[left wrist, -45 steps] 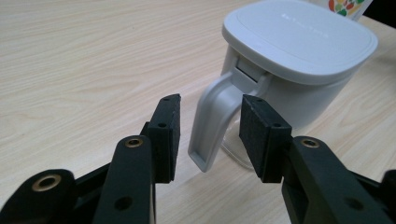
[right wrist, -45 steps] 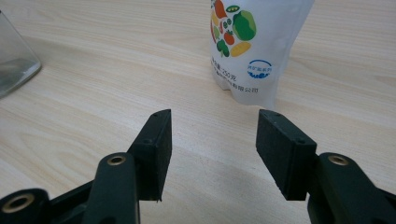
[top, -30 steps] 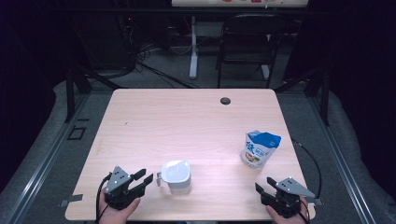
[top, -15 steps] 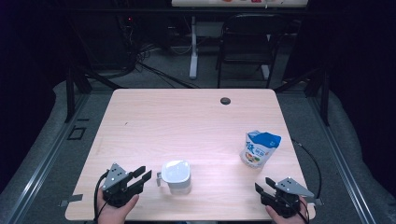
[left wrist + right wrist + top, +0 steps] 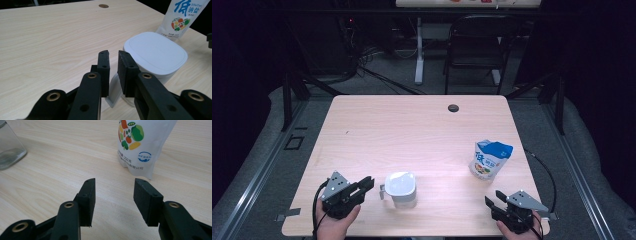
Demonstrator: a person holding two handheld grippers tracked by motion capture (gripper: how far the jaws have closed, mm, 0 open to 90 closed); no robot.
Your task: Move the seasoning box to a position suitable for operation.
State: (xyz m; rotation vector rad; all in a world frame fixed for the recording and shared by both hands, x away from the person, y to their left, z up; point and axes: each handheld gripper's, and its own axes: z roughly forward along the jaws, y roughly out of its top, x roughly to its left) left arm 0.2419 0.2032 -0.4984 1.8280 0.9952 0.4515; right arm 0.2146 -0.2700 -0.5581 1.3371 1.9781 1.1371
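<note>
A clear container with a white lid (image 5: 400, 186) stands near the table's front edge, its small handle (image 5: 382, 191) turned left. My left gripper (image 5: 368, 186) lies level just left of that handle. In the left gripper view its jaws (image 5: 113, 56) have just been closing and stand a narrow gap apart, with the pale handle (image 5: 113, 97) low in the gap; I see no pad pressing on it. The lid (image 5: 155, 53) sits just beyond. A white and blue pouch (image 5: 489, 160) stands upright at the right. My right gripper (image 5: 493, 199) rests open in front of it, its jaws (image 5: 113, 182) apart with nothing between them, and the pouch (image 5: 142, 145) is a short way ahead.
The wooden table (image 5: 412, 130) has a small dark hole (image 5: 453, 107) at the back. A black chair (image 5: 474, 45) and a desk leg (image 5: 418, 50) stand on the floor behind it. The container's clear body (image 5: 10, 145) shows at the left of the right gripper view.
The left gripper's jaws have come much closer together beside the container's handle. The right gripper, the container and the pouch have stayed where they were.
</note>
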